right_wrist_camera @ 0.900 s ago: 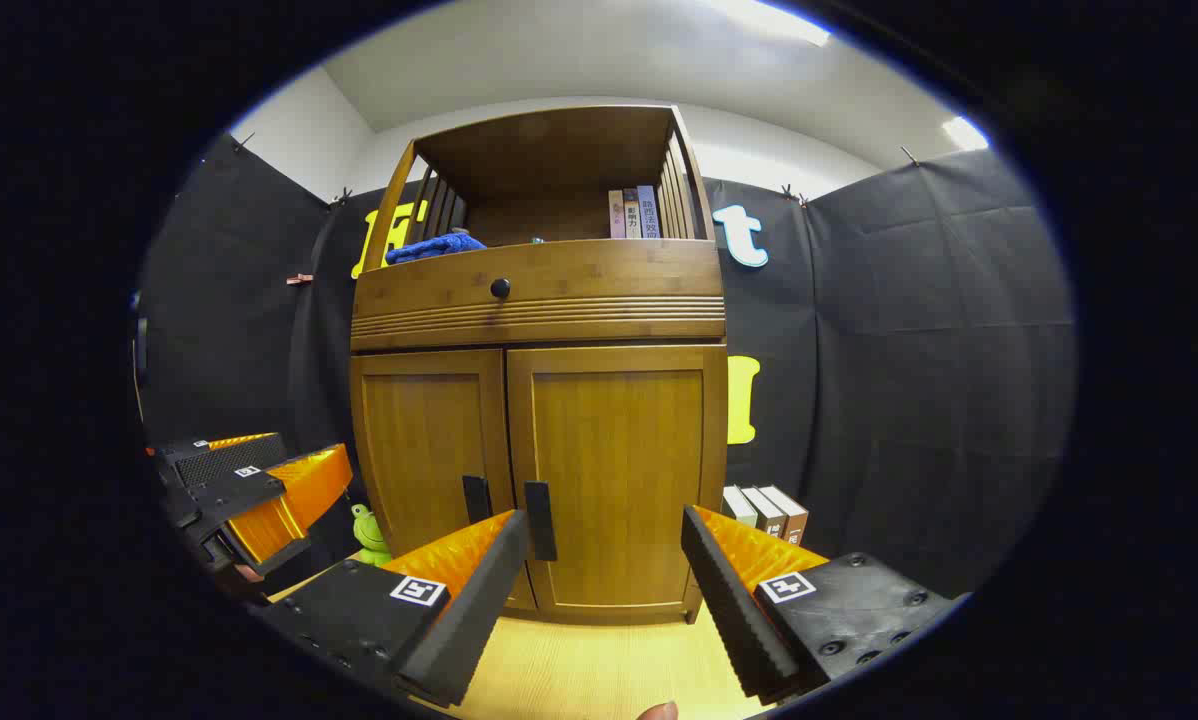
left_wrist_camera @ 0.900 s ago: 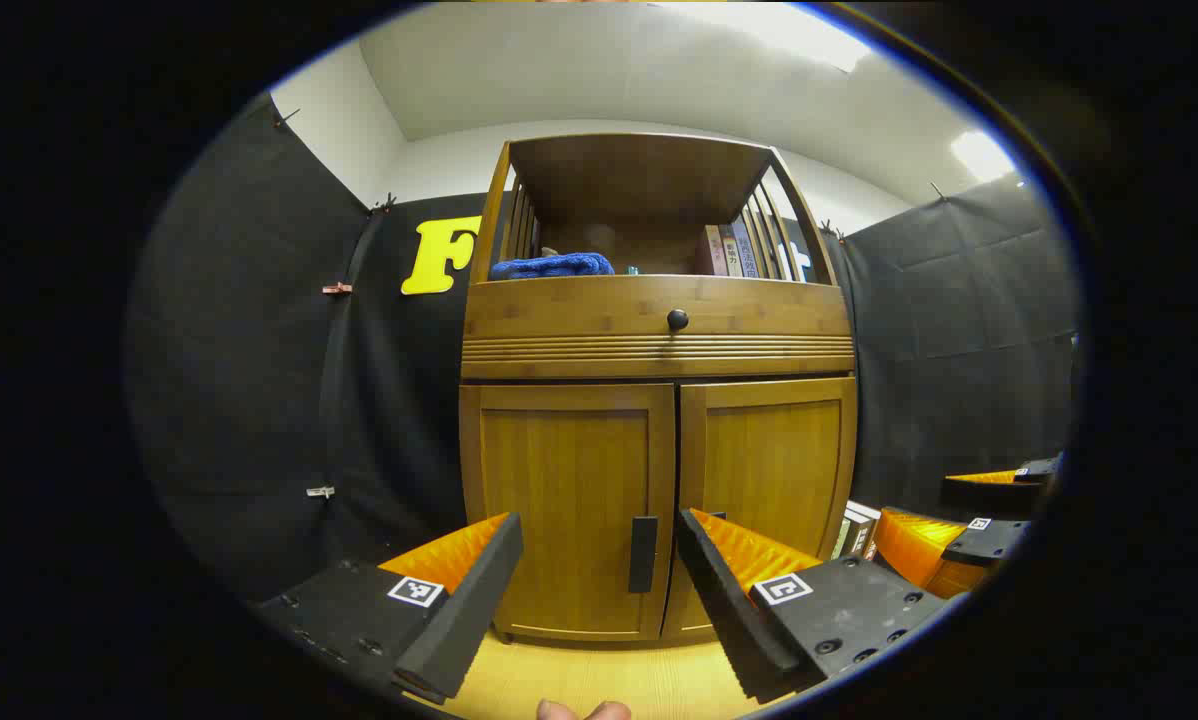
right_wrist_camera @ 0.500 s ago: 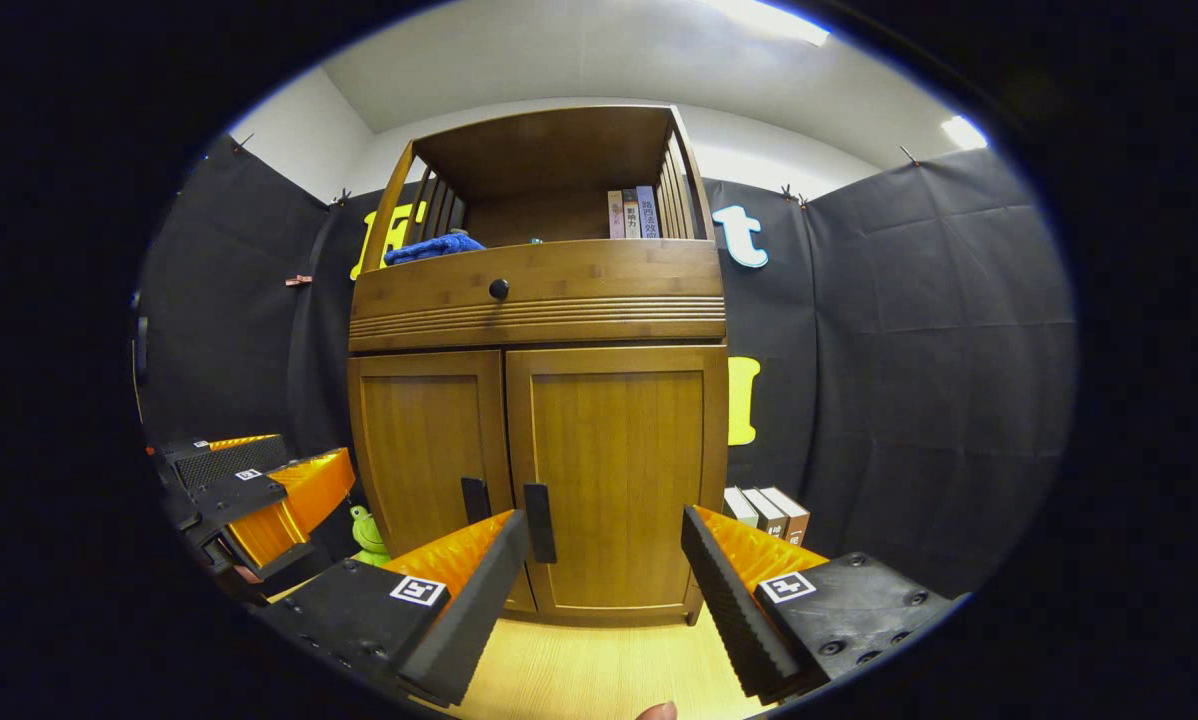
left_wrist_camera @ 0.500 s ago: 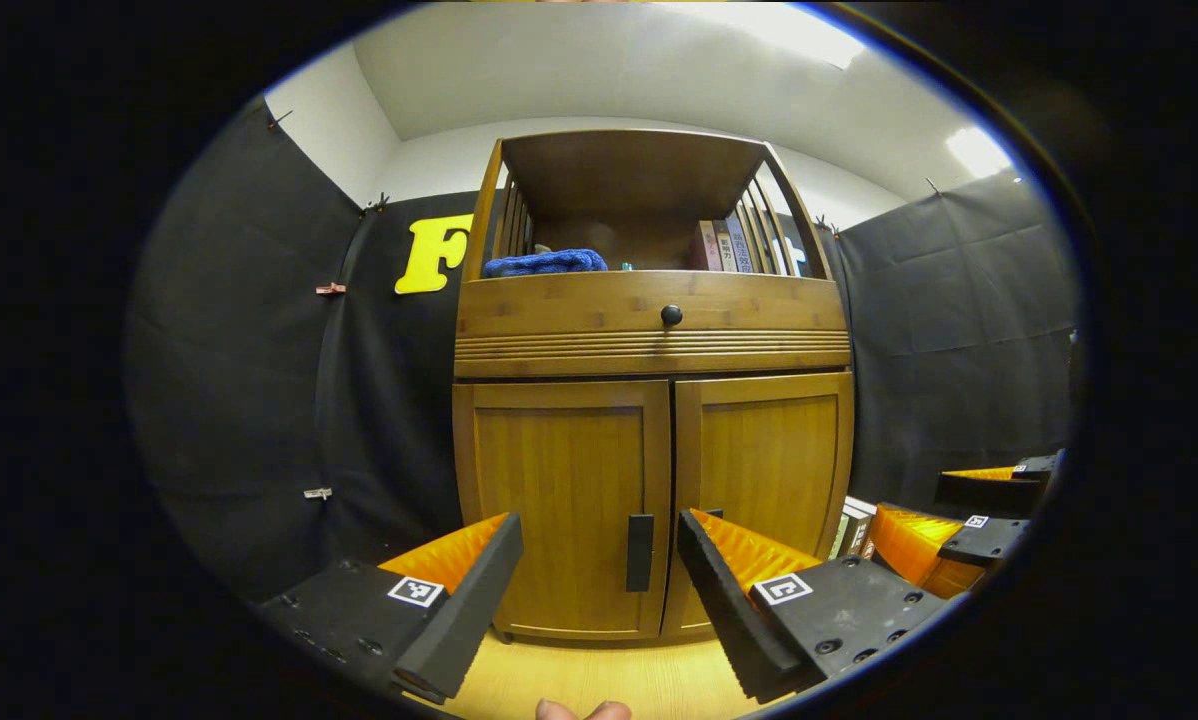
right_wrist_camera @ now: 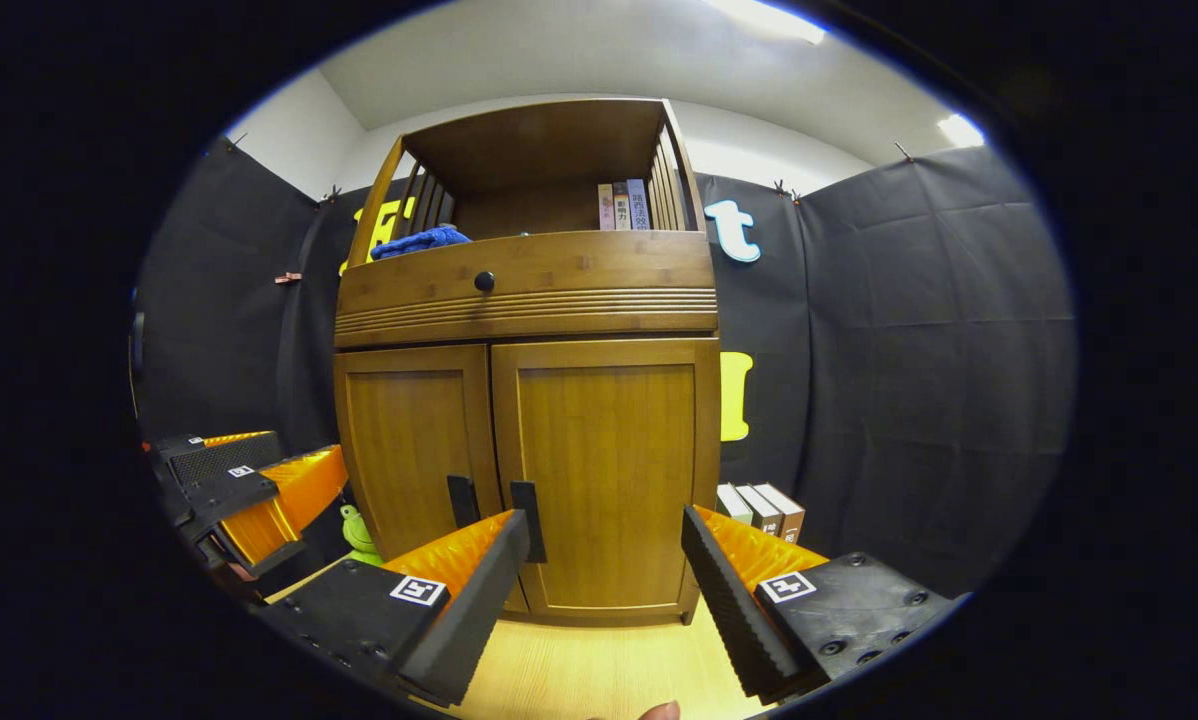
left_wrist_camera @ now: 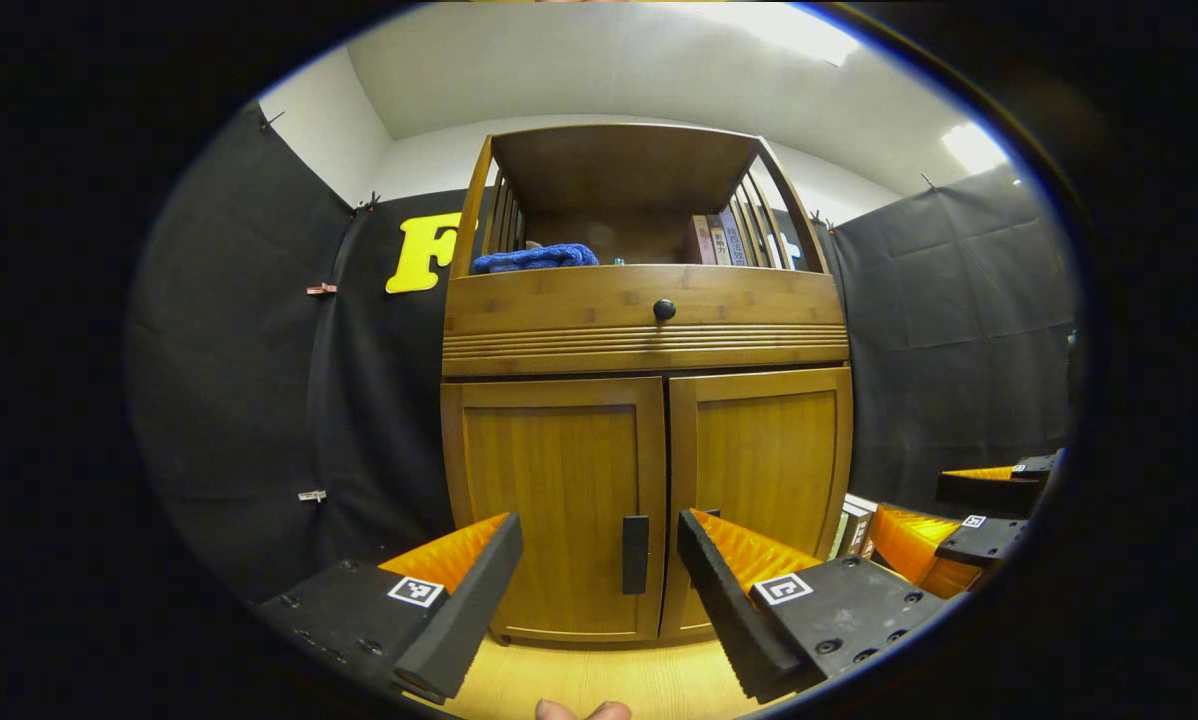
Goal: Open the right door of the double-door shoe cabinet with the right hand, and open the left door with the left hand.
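A: Where are your tools right now?

B: Your left tool [left_wrist_camera: 599, 600] is spread wide with nothing between its fingers, held in the air short of the cabinet [left_wrist_camera: 644, 345]. The dark handle of the left door [left_wrist_camera: 635, 555] sits in the gap between its fingers, straight ahead and not touched. The left door [left_wrist_camera: 554, 500] itself is flat shut.

A: And the other one?

B: Your right tool [right_wrist_camera: 604, 595] is just as wide apart and holds nothing. The handle of the right door [right_wrist_camera: 529, 507] shows just above its left finger, off to that side rather than centred. The right door [right_wrist_camera: 609, 470] ahead of it is closed too.

A: Anything around them?

B: Past your right tool, low to the right of the cabinet, a few books [right_wrist_camera: 761, 508] stand on the wooden floor [right_wrist_camera: 599, 670]. Up above both tools, a blue cloth [left_wrist_camera: 534, 258] lies on the open top shelf. From the left gripper view, your right tool sits off to the right [left_wrist_camera: 959, 530].
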Tool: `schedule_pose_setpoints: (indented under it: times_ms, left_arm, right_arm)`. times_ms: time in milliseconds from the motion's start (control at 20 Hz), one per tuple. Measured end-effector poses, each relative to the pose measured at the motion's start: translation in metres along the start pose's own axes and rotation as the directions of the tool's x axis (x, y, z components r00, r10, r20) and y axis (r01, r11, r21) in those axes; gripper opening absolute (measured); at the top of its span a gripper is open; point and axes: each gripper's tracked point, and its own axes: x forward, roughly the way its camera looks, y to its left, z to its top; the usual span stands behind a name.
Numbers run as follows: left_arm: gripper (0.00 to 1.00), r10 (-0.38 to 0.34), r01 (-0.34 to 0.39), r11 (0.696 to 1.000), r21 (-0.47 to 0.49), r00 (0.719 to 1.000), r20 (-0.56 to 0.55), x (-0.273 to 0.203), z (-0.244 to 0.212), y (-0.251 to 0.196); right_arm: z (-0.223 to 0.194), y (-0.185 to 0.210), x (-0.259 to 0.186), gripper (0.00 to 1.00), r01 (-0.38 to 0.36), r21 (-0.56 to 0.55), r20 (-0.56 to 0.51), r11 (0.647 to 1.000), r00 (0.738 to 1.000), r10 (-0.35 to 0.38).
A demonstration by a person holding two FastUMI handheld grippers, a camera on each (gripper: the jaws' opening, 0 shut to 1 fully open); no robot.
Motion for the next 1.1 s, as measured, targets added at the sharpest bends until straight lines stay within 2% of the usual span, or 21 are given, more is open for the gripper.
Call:
schedule_pose_setpoints:
  times_ms: [150,250,600,650,750,1000,1050,1100]
  left_arm:
    - [0.96,0.009,-0.009,1.0,0.018,1.0,0.0,0.001,-0.001,0.002]
    - [0.96,0.0,0.0,1.0,0.026,1.0,-0.014,0.002,-0.006,0.001]
    - [0.96,0.024,-0.023,0.999,0.026,0.999,-0.023,0.001,-0.011,0.015]
    - [0.96,0.028,-0.027,0.999,0.024,0.999,-0.025,0.0,-0.012,0.016]
    - [0.96,0.036,-0.036,0.999,0.023,0.999,-0.029,-0.001,-0.011,0.019]
    - [0.96,0.048,-0.047,0.999,0.024,0.998,-0.051,-0.001,-0.009,0.02]
    - [0.96,0.053,-0.052,0.998,0.024,0.997,-0.055,0.0,-0.011,0.021]
    - [0.97,0.056,-0.055,0.998,0.023,0.997,-0.059,0.0,-0.011,0.022]
  right_arm:
    - [-0.003,0.007,0.013,1.0,-0.015,0.014,-0.008,1.0,1.0,0.015]
    - [-0.011,0.015,0.03,0.96,-0.038,0.022,-0.033,0.999,0.999,0.038]
    - [-0.047,0.055,0.1,0.98,-0.111,0.068,-0.087,0.992,0.989,0.116]
    - [-0.052,0.061,0.108,1.0,-0.113,0.083,-0.096,0.99,0.988,0.121]
    - [-0.063,0.071,0.125,0.98,-0.102,0.1,-0.109,0.99,0.988,0.113]
    - [-0.105,0.093,0.17,0.98,-0.097,0.061,-0.168,0.993,0.98,0.106]
    - [-0.114,0.094,0.176,0.96,-0.094,0.057,-0.183,0.994,0.978,0.103]
    - [-0.122,0.096,0.184,0.89,-0.088,0.051,-0.195,0.995,0.976,0.096]
